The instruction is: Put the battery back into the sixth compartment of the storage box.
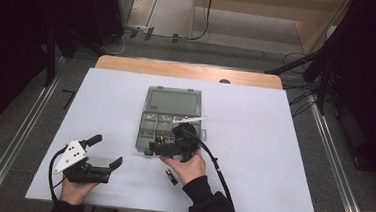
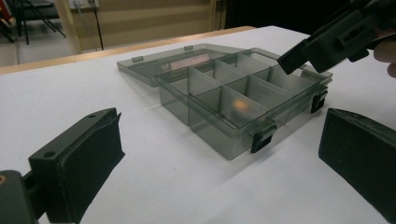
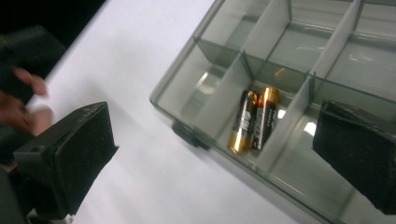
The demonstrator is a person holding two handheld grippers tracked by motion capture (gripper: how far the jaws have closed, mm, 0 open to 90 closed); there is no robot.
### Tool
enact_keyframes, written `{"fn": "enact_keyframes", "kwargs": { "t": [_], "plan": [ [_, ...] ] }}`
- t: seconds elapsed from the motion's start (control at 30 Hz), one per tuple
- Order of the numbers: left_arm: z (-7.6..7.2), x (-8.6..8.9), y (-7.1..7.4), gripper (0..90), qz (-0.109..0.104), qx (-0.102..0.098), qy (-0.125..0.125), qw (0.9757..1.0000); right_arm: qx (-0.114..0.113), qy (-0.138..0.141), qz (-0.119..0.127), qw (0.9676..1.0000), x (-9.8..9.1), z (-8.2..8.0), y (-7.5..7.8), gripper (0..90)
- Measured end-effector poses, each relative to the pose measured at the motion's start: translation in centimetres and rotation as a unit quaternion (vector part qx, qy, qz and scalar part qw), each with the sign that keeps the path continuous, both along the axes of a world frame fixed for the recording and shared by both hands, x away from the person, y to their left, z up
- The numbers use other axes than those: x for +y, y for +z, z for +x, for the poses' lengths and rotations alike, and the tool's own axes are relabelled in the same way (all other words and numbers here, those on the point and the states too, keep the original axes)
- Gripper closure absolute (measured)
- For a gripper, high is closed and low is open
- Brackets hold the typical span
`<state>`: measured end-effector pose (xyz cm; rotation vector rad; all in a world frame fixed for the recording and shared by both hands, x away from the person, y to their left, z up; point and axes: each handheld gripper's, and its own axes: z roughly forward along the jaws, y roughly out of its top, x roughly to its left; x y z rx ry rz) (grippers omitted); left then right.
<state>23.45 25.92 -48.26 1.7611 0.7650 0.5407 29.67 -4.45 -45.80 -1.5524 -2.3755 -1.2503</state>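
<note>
Hovering over the organizer box (image 3: 299,70), my right tongs (image 3: 219,154) gape wide above two batteries (image 3: 254,120); my left tongs (image 2: 219,163) rest wide, empty, on the bench (image 1: 272,157).

a white table (image 1: 272,157) with a wooden edge (image 1: 188,71) at its far side stands on a grey floor (image 1: 323,145). cables (image 1: 296,101) trail over the floor to the right, and a pale wooden platform (image 1: 262,16) lies beyond.
</note>
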Motion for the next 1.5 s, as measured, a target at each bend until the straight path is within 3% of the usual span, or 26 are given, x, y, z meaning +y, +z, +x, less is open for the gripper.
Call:
{"fn": "enact_keyframes", "kwargs": {
  "t": [0.1,0.23,0.57,0.87,1.0,1.23,1.5],
  "plan": [
    [0.0,0.0,0.0,0.0,0.0,0.0,0.0,1.0,-0.018,0.021,-0.022,0.9994,0.0,-0.4,0.1,0.0],
    [0.0,0.0,0.0,0.0,-0.001,0.0,0.0,1.0,-0.02,0.046,-0.052,0.9974,0.2,-0.9,0.0,0.0],
    [0.1,0.0,0.0,0.0,0.0,0.001,-0.001,1.0,-0.031,0.075,-0.082,0.9933,0.4,-2.2,-0.1,0.0],
    [0.1,0.0,0.0,0.0,0.001,0.001,0.0,1.0,-0.026,0.095,-0.105,0.9896,0.5,-3.1,0.1,0.0],
    [0.1,0.0,0.0,0.0,0.001,0.001,0.0,1.0,-0.006,0.103,-0.102,0.9895,0.3,-3.2,-0.1,0.0],
    [0.1,0.0,0.0,0.0,0.0,0.001,0.001,1.0,-0.004,0.114,-0.134,0.9844,0.4,-3.6,-0.1,0.0],
    [0.1,0.0,0.0,0.0,0.001,0.001,0.001,1.0,-0.001,0.12,-0.185,0.9753,0.8,-4.4,-0.2,0.0]
  ]
}}
